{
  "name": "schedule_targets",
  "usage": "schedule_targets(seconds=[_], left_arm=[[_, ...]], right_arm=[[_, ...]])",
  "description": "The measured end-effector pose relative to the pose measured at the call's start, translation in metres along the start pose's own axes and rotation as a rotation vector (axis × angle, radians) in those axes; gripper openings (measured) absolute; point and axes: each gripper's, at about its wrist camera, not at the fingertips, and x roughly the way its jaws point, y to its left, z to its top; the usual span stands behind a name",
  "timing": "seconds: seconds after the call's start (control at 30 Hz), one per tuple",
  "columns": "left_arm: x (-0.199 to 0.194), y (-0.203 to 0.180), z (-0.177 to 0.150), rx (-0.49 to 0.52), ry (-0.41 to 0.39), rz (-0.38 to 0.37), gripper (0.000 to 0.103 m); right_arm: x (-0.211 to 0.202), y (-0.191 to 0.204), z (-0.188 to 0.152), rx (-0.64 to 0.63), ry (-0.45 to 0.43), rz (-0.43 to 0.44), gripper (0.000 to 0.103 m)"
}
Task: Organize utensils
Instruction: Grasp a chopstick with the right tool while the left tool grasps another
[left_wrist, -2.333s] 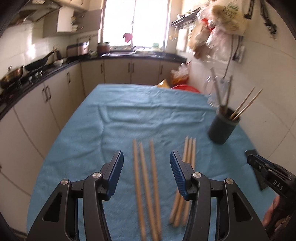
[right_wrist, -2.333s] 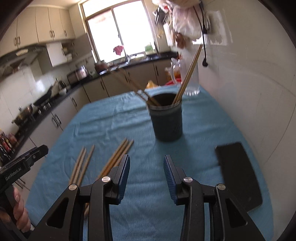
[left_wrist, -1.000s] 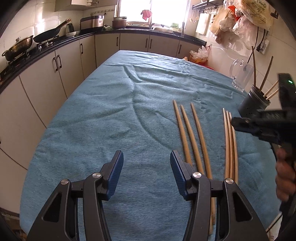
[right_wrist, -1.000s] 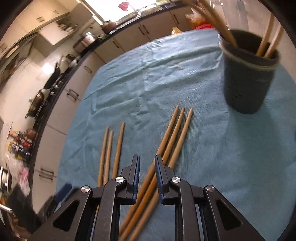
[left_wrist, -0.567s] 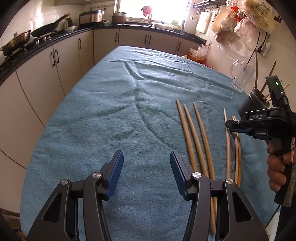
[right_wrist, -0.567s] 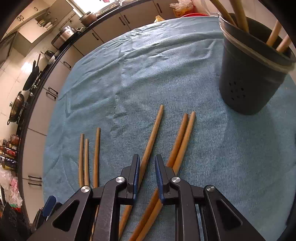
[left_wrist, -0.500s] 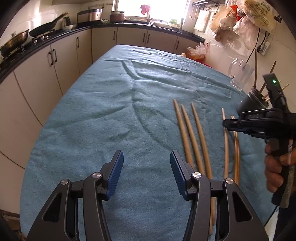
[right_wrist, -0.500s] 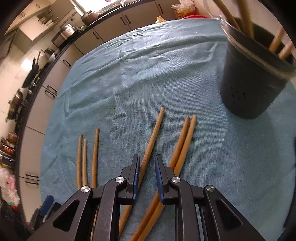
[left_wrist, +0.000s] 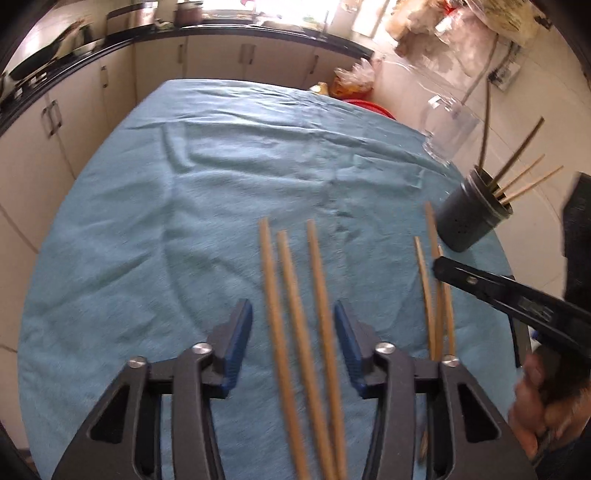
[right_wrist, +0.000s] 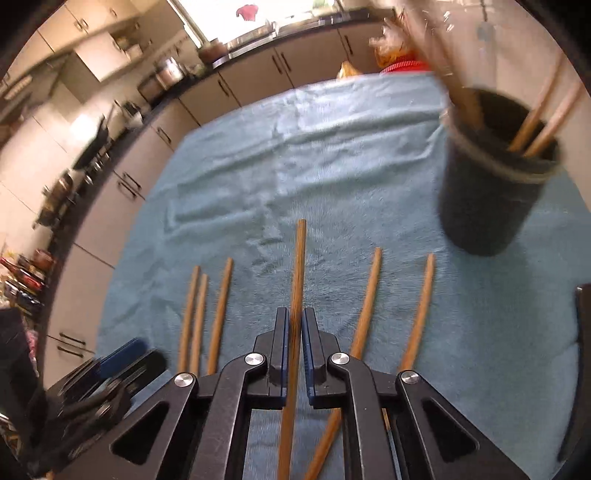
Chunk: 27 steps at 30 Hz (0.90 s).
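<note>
Wooden chopstick (right_wrist: 298, 280), pinched low in your right gripper (right_wrist: 293, 350), may pivot and miss the holder (right_wrist: 491, 188); your left gripper (left_wrist: 293, 347) gapes wide, empty.

On the tablecloth (right_wrist: 332, 155) before you, three chopsticks (right_wrist: 199, 314) lie side by side at left, two chopsticks (right_wrist: 391, 306) at right, the utensil holder (right_wrist: 484, 199) behind those, more sticks standing in it.

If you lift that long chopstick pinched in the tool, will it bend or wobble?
The chopstick looks like stiff wood, so it probably won't bend. The right tool grips it toward one end, so the long free end may dip. It's thin and round, so it could twist.
</note>
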Motion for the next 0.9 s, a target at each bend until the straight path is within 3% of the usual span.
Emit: schedule_targets(seconds=[0.07,0.13,0.27,0.33,0.57,0.67,0.8,0.9], left_arm=[[0.011,-0.012,0.007,0.026,0.03,-0.001,0.024],[0.021,-0.022,0.013,0.05,0.056,-0.002,0.024],[0.045,-0.032,0.022,0.074,0.11,0.047,0.015],[0.054,-0.032,0.023,0.07,0.131,0.104,0.015],[0.061,-0.036,0.027,0.098,0.132,0.15,0.015],[0.061,-0.042,0.025,0.111,0.116,0.184,0.007],[0.05,-0.044,0.014,0.106,0.063,0.178,0.006],[0.027,-0.048,0.008,0.112,-0.028,0.185,0.006]], right_arm=[[-0.02,-0.006,-0.005,0.005,-0.051,0.006,0.007],[-0.037,-0.01,-0.008,0.015,-0.09,0.009,0.007],[-0.061,-0.021,-0.014,0.034,-0.144,0.016,0.007],[-0.068,-0.025,-0.015,0.034,-0.151,0.026,0.007],[-0.078,-0.033,-0.021,0.045,-0.159,0.055,0.007],[-0.077,-0.031,-0.02,0.045,-0.164,0.065,0.007],[-0.081,-0.028,-0.023,0.034,-0.17,0.072,0.007],[-0.086,-0.025,-0.025,0.025,-0.184,0.072,0.007]])
